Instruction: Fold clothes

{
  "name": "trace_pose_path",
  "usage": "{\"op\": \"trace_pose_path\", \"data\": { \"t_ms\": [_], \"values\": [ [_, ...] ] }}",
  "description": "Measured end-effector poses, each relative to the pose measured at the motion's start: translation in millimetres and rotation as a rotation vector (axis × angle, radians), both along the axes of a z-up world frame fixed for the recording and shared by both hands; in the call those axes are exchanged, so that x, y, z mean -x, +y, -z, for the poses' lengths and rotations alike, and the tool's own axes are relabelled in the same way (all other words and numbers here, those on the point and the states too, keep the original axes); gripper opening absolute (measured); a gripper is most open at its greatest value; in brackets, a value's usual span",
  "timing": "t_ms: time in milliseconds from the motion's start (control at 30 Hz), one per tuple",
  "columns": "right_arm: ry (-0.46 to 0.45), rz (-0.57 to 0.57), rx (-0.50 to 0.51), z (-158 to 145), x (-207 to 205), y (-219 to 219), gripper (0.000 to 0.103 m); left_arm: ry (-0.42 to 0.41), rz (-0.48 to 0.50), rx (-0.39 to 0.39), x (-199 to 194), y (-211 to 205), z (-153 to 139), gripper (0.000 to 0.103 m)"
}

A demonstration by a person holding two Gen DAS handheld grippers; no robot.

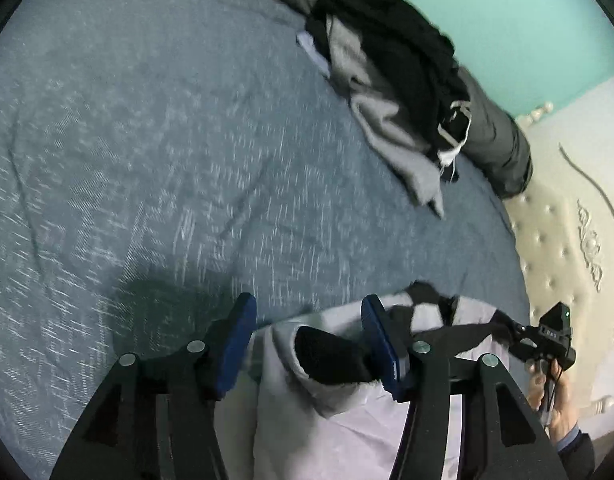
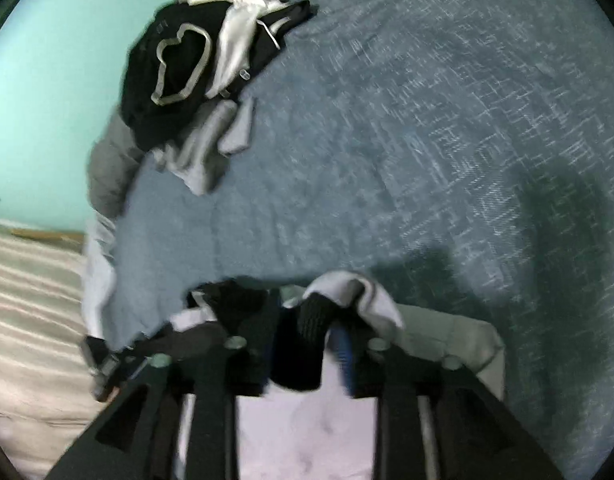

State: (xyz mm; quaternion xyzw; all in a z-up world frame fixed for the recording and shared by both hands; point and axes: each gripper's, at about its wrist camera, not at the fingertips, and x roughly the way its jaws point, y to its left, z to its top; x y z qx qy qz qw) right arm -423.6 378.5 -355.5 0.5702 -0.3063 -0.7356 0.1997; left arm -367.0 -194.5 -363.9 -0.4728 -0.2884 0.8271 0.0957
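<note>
A light grey garment with black cuffs (image 1: 307, 412) lies at the near edge of the blue-grey bedspread (image 1: 167, 140). My left gripper (image 1: 307, 336) is open, its blue pads either side of a black cuff (image 1: 327, 356) without closing on it. My right gripper (image 2: 307, 344) has its jaws close around a black cuff (image 2: 299, 356) and grey cloth (image 2: 359, 296); blur hides whether it grips. The right gripper also shows in the left wrist view (image 1: 547, 340), by the garment's far end.
A heap of black, grey and white clothes (image 1: 391, 80) lies at the bed's far side, also in the right wrist view (image 2: 203, 80). A dark pillow (image 1: 495, 140) lies behind it. A tufted cream headboard (image 1: 567, 240) and a turquoise wall (image 1: 527, 20) bound the bed.
</note>
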Motion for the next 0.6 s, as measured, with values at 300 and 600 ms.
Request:
{"op": "trace_pose_path", "data": {
  "t_ms": [300, 600],
  "values": [
    [0.186, 0.029, -0.096, -58, -12, 12, 0.066, 0.023, 0.025, 0.100, -5, 6, -26, 0.059],
    [0.214, -0.164, -0.387, -30, -25, -8, 0.066, 0.005, 0.087, 0.214, -11, 10, -6, 0.059]
  ]
}}
